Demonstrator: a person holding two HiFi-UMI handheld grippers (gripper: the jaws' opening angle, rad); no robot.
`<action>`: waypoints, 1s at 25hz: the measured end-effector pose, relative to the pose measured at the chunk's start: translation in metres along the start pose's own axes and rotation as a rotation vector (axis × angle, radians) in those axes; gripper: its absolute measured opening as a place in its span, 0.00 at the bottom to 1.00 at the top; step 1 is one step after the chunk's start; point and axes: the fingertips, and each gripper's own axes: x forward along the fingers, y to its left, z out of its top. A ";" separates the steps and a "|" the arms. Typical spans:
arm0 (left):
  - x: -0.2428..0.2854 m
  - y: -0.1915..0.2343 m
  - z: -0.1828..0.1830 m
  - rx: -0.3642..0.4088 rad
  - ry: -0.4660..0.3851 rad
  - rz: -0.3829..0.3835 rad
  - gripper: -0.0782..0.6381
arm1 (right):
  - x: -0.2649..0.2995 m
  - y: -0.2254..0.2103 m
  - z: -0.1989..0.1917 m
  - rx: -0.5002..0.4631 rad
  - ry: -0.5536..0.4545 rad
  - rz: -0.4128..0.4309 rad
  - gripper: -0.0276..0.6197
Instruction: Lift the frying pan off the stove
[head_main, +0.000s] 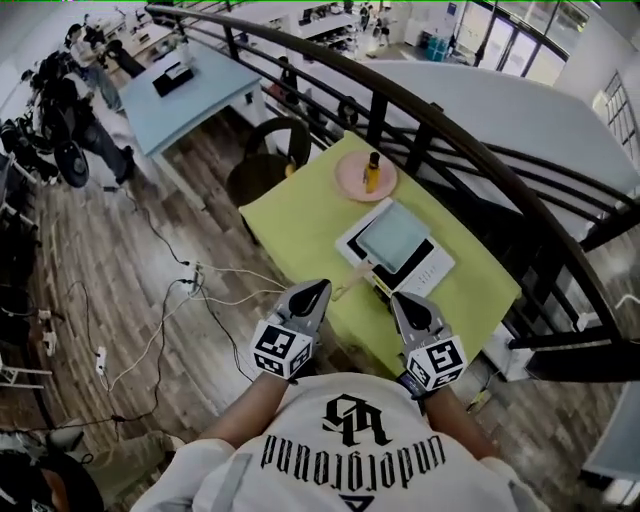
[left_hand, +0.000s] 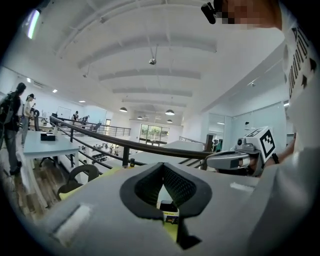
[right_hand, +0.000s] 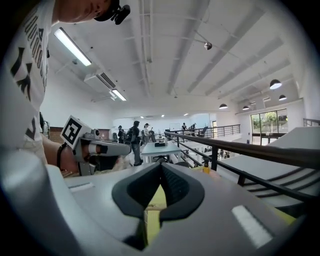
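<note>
Grippers are hovering close to the person's chest at the near edge of the yellow-green rectangular table (head_main: 300, 215). The grey left gripper (head_main: 320, 288) and the grey right gripper (head_main: 401, 300) are both keeping their jaws pressed together, with nothing between them. The pale grey-green square frying pan (head_main: 393, 237) is sitting on the flat white stove (head_main: 432, 268) just ahead of the tips, and a round pink plate (head_main: 350, 178) beyond it is carrying a small yellow bottle (head_main: 372, 172).
</note>
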 end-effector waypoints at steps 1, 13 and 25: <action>0.009 0.005 0.003 0.005 0.004 -0.031 0.12 | 0.005 -0.004 0.001 0.009 0.001 -0.030 0.05; 0.091 0.057 0.022 0.045 0.087 -0.389 0.12 | 0.072 -0.017 -0.002 0.103 0.062 -0.247 0.05; 0.134 0.071 0.007 0.067 0.195 -0.690 0.12 | 0.091 -0.027 -0.017 0.216 0.076 -0.531 0.05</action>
